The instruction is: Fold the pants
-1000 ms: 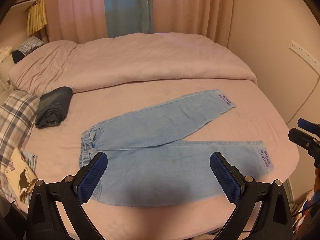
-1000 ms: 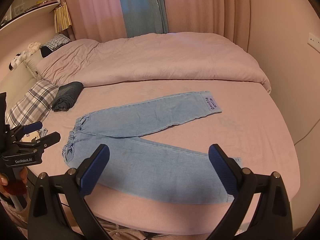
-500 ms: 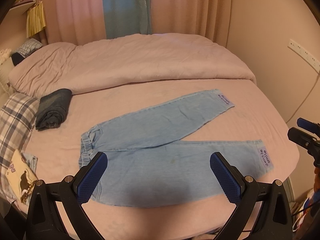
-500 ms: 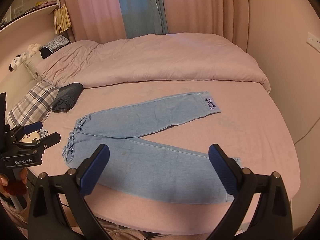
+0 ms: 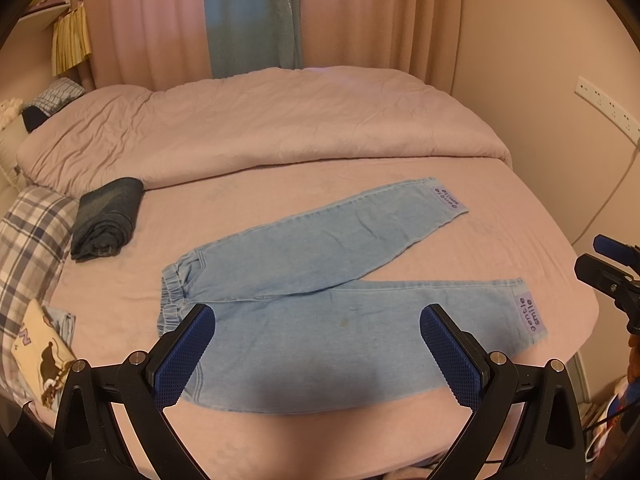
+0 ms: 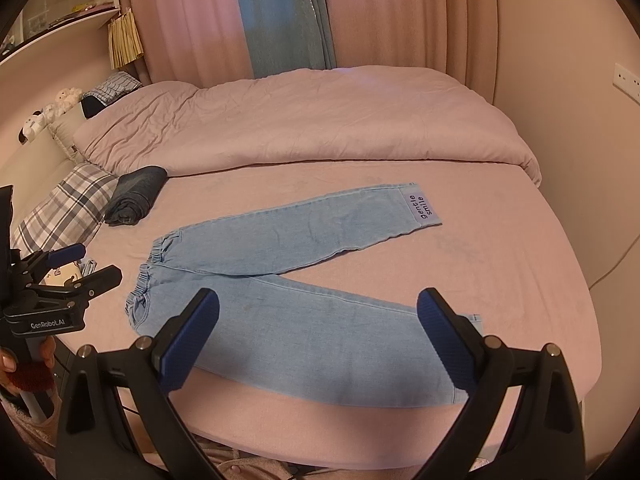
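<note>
Item: one pair of pants (image 5: 320, 304), light blue washed denim, lying flat and unfolded on the bed (image 5: 280, 184).
Waistband: elasticated and gathered, at the left end (image 5: 170, 300); a pocket opening shows just beside it.
Legs: two, spread in a V; the far leg angles up to the right, the near leg runs along the front edge of the mattress. They overlap near the crotch and are well apart at the hems.
Marks: a small brownish spot on the near leg (image 5: 343, 323).
Hem labels: two lilac patches, one per cuff, each reading "gentle smile" in dark letters (image 5: 531, 314) (image 6: 423, 205).
Position: centre-front of the pink sheet, in front of the pink duvet (image 5: 260, 128).
Left gripper (image 5: 316, 354): one, black with blue textured pads, jaws spread wide and empty, held above the near leg without touching the cloth.
Right gripper (image 6: 318, 342): one, same build, jaws likewise wide apart and grasping nothing, above the near leg.
Other writing: "GenRobot.AI" on the body of the left gripper as seen from the right wrist view (image 6: 48, 324).
Other cloth: one dark rolled garment (image 5: 108, 220) left of the pants, apart from them; one plaid pillow (image 5: 28, 236) at the left edge.
Backdrop: pink curtains (image 5: 380, 16) with one blue panel (image 5: 248, 12) between them.
</note>
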Action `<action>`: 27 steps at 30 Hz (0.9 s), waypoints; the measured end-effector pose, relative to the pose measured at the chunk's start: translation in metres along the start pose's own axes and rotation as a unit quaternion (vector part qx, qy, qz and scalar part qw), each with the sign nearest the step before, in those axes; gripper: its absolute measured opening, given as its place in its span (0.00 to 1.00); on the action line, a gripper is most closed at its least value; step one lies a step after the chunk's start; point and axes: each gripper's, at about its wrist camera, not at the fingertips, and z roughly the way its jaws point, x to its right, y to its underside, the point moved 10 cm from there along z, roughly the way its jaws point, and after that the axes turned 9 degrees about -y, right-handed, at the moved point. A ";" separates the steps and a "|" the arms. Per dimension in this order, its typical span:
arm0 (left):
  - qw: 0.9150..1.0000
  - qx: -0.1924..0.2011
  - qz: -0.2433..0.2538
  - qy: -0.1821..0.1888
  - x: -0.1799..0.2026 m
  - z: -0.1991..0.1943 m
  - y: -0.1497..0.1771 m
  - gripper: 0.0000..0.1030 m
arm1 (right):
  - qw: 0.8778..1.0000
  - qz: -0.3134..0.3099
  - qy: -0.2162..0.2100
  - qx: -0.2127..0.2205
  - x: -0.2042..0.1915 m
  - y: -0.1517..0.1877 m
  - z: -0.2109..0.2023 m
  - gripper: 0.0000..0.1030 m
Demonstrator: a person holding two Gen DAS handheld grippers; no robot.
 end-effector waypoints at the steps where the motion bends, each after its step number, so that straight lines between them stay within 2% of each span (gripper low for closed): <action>1: 1.000 0.000 0.000 0.000 0.000 0.000 0.000 0.99 | 1.000 0.000 0.000 0.000 -0.001 0.000 0.000 0.97; 8: 1.000 0.000 0.000 0.003 0.001 0.001 0.000 0.99 | 1.000 0.000 -0.001 0.000 -0.001 0.001 0.000 0.97; 13: 0.998 -0.014 -0.029 0.052 -0.003 0.019 0.005 0.99 | 1.000 0.000 -0.009 -0.012 0.000 0.006 0.013 0.97; 16: 0.997 -0.033 -0.044 0.060 -0.011 0.042 0.014 0.99 | 0.999 -0.005 -0.012 -0.035 0.000 0.015 0.033 0.97; 21: 0.989 -0.097 -0.082 0.081 -0.027 0.084 0.039 0.99 | 0.998 -0.012 -0.036 -0.057 -0.007 0.031 0.068 0.97; 25: 0.979 -0.093 -0.124 0.135 -0.042 0.103 0.049 0.99 | 0.996 -0.025 -0.059 -0.064 -0.013 0.038 0.092 0.97; 27: 0.979 -0.075 -0.134 0.131 -0.058 0.112 0.049 0.99 | 0.995 -0.039 -0.068 -0.061 -0.017 0.038 0.103 0.96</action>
